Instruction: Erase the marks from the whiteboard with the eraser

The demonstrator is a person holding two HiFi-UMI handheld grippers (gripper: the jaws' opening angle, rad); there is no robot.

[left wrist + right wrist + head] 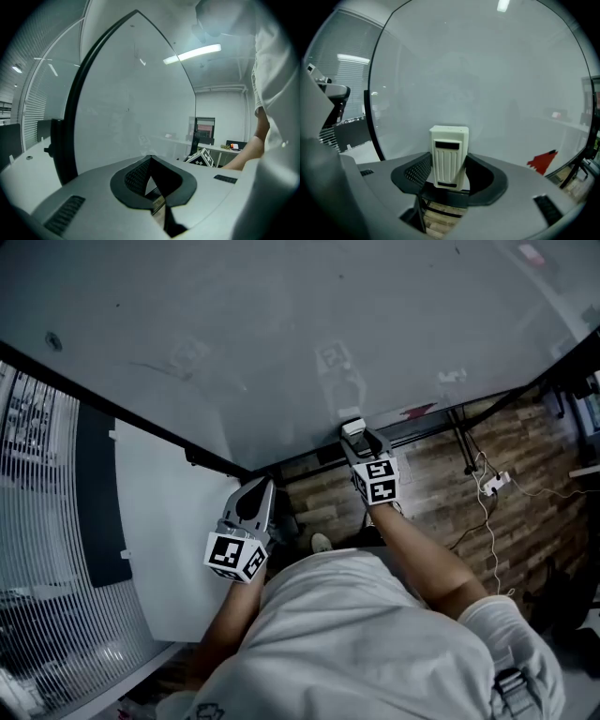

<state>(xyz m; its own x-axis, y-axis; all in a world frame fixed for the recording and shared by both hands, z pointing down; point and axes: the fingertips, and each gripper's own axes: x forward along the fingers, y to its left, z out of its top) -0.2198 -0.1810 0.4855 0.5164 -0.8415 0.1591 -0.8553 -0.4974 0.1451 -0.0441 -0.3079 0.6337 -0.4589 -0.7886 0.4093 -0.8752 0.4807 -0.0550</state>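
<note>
From the head view, the whiteboard fills the upper part of the picture, its black frame slanting down to a low corner near the middle. The right gripper reaches up to the board's lower edge with the white eraser at its tip. Whether the eraser actually touches the surface cannot be told here. A small red mark sits just to the right of it, and faint grey smudges lie above. The left gripper hangs lower, under the frame's corner and apart from the board. Cables trail over a plank floor at right, and a white shirt fills the bottom. In the left gripper view the two dark pads meet at their tips with nothing between them. The whiteboard stands beyond, and the other gripper's marker cube shows at the right under a ceiling light. In the right gripper view the jaws are clamped on the eraser — ribbed, upright, one pad on each side — and the whiteboard spreads behind it. The red mark is low at the right.
</note>
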